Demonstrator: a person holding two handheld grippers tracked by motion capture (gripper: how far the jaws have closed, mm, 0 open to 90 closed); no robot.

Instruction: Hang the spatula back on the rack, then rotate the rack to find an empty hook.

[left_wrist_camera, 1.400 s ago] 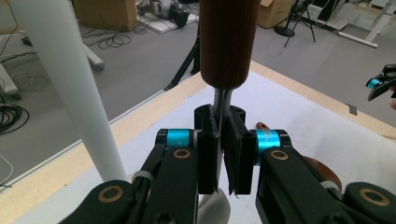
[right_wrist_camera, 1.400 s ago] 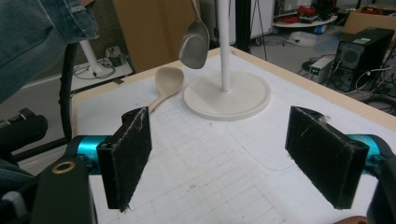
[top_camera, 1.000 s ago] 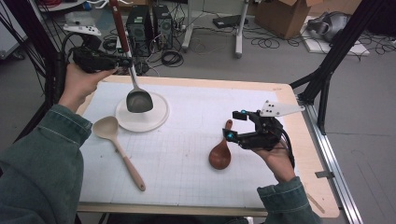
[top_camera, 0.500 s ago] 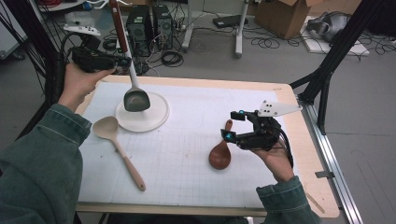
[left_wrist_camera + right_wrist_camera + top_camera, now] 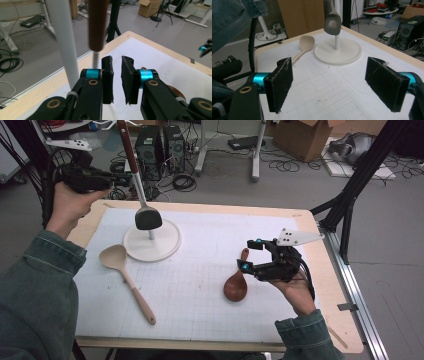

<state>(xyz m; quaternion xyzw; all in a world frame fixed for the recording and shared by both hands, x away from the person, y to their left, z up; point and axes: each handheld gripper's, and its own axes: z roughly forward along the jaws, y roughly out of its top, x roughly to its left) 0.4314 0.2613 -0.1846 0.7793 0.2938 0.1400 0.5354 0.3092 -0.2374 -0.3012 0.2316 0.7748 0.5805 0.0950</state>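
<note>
Spatula (image 5: 147,218) hangs over stand (image 5: 165,245), handle beside near-shut left claw (image 5: 125,178); right claw (image 5: 251,255) wide open, empty.

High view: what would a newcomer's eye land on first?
The brown-handled spatula stands out, upright with its grey head above the round white stand at the table's far left. The left gripper is beside its shaft, jaws narrowly parted with nothing between them. At the right, the right gripper, jaws wide, hovers by a dark brown spoon.
</note>
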